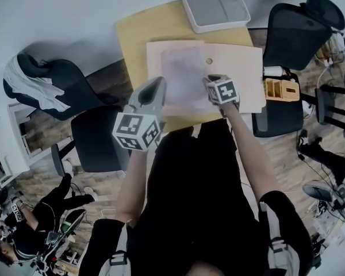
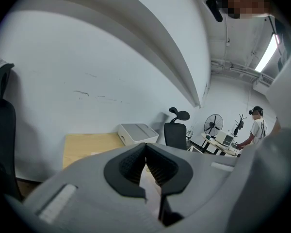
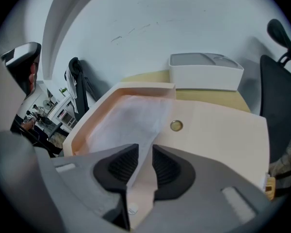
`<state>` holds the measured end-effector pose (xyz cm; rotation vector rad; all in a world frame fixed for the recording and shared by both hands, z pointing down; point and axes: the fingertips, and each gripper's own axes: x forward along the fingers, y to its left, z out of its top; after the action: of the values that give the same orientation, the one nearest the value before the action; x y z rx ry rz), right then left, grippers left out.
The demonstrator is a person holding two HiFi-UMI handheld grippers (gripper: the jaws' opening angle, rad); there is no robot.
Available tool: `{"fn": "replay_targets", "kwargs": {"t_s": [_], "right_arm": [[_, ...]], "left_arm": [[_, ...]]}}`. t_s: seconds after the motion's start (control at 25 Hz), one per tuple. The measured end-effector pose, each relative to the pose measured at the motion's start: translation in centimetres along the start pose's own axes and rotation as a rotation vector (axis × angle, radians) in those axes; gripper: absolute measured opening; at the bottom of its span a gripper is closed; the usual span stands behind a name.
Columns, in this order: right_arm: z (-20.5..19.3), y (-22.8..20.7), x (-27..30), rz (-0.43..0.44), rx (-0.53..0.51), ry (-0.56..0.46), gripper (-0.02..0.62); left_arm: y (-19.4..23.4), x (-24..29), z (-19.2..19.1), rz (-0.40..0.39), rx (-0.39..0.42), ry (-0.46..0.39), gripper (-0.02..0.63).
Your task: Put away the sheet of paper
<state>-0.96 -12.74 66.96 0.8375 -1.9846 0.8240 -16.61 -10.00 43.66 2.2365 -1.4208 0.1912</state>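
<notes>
A pale, thin sheet of paper (image 1: 184, 73) lies across an open peach folder (image 1: 241, 68) on the wooden table (image 1: 141, 33). My left gripper (image 1: 158, 84) is at the sheet's near left edge, tilted upward. In the left gripper view it (image 2: 146, 152) is shut, with a white edge of the paper (image 2: 150, 186) pinched between the pads. My right gripper (image 1: 211, 80) is at the sheet's near right corner. In the right gripper view it (image 3: 144, 154) is closed on a peach layer of the folder (image 3: 218, 135), with the paper (image 3: 126, 125) just to its left. A brass snap (image 3: 176, 125) sits on the folder.
A white lidded box (image 1: 215, 7) stands at the table's far end, behind the folder. Black office chairs stand to the right (image 1: 293, 33), to the left (image 1: 52, 85) and at the near left (image 1: 98, 137). A small wooden organiser (image 1: 280, 89) sits right of the table.
</notes>
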Motion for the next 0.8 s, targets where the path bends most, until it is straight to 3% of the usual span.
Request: {"fn": "replay_targets", "kwargs": {"t_s": [0.36, 0.8], "right_arm": [[1.2, 0.6, -6.4, -0.047, -0.052, -0.190, 0.095], [0.7, -2.0, -16.8, -0.093, -0.018, -0.447, 0.078]], "left_arm": [[-2.4, 0.0, 0.0, -0.051, 0.036, -0.003, 0.009], [-8.0, 0.6, -0.7, -0.043, 0.064, 0.003, 0.009]]}}
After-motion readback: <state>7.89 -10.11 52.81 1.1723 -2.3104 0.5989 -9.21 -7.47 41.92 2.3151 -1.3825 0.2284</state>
